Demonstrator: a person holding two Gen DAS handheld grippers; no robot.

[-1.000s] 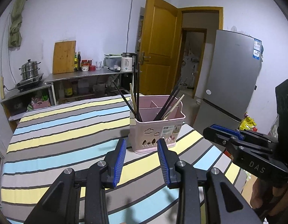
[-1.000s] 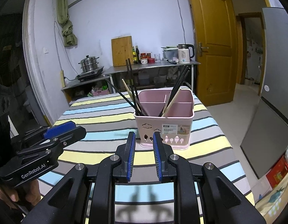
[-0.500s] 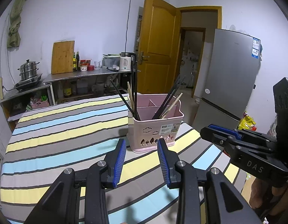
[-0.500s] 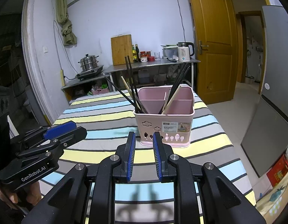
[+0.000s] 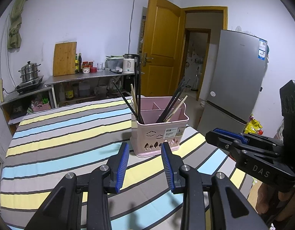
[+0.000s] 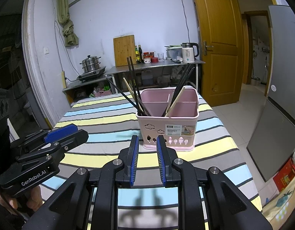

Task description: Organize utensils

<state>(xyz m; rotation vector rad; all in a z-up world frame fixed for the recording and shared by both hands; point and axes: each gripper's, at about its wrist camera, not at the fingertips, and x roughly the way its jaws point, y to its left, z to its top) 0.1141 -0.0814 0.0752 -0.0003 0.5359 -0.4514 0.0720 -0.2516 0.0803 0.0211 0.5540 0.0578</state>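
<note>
A pink utensil basket [image 5: 157, 128] [image 6: 153, 121] stands on the striped tablecloth [image 5: 61, 134]. It holds black chopsticks [image 5: 137, 95] [image 6: 132, 80] leaning left, a second dark bundle [image 5: 175, 99] [image 6: 182, 82] leaning right, and a few pale wooden ones [image 5: 133, 99] [image 6: 176, 101]. My left gripper [image 5: 145, 146] hovers just in front of the basket, open, with nothing between its blue pads. My right gripper [image 6: 146, 139] is also open and empty, with a narrower gap, just short of the basket's base. Each gripper shows in the other's view: the right gripper [image 5: 224, 136], the left gripper [image 6: 67, 132].
A grey fridge [image 5: 237, 72] stands right of the table and an orange door [image 5: 160, 44] is open behind it. A metal counter [image 5: 90, 76] along the back wall carries a kettle, bottles, a cutting board and a steamer pot. The table's right edge [image 6: 233, 140] drops to the tiled floor.
</note>
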